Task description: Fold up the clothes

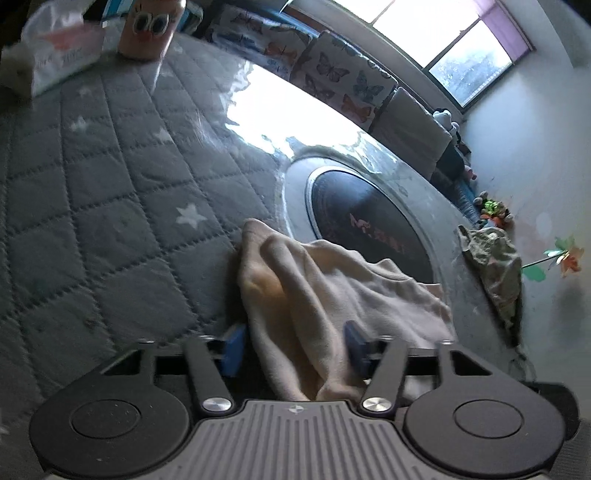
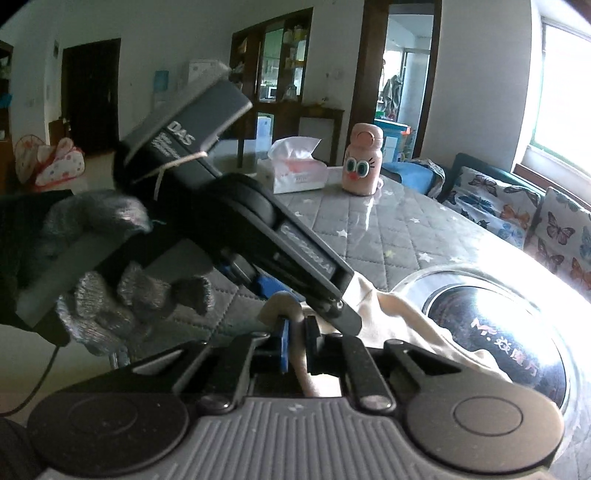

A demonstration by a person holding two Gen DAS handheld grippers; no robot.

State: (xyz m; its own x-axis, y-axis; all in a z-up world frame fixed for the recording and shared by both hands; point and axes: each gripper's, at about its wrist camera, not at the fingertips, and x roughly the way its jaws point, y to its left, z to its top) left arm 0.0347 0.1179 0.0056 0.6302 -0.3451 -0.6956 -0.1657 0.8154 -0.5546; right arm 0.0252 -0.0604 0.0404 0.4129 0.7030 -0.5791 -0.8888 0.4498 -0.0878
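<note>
While I look along my left gripper, its two blue pads stand spread, and the cream garment runs up between them without either pad clearly pressing on it, so I judge this side is not gripping. The cloth lies bunched in soft ridges on the grey quilted table cover, its far edge draped over the rim of the round glass turntable at the table's middle. A second crumpled piece, an olive-patterned cloth, sits at the table's far right edge, well apart from the one I am working. Farther back stand a tissue box and a pink bottle with cartoon eyes. From my right gripper, the picture differs: its pads are drawn close on a fold of the same garment, pinching an edge near where the left gripper's tip comes down beside it, held in my gloved left hand. Motion blur softens that spot, so I cannot be sure how much fabric the right pads have caught. I take this as the early gather-and-spread step, with no tidy fold made. Next I need to close the left pads on a matching edge, then lift both and draw apart to flatten the cloth.
</note>
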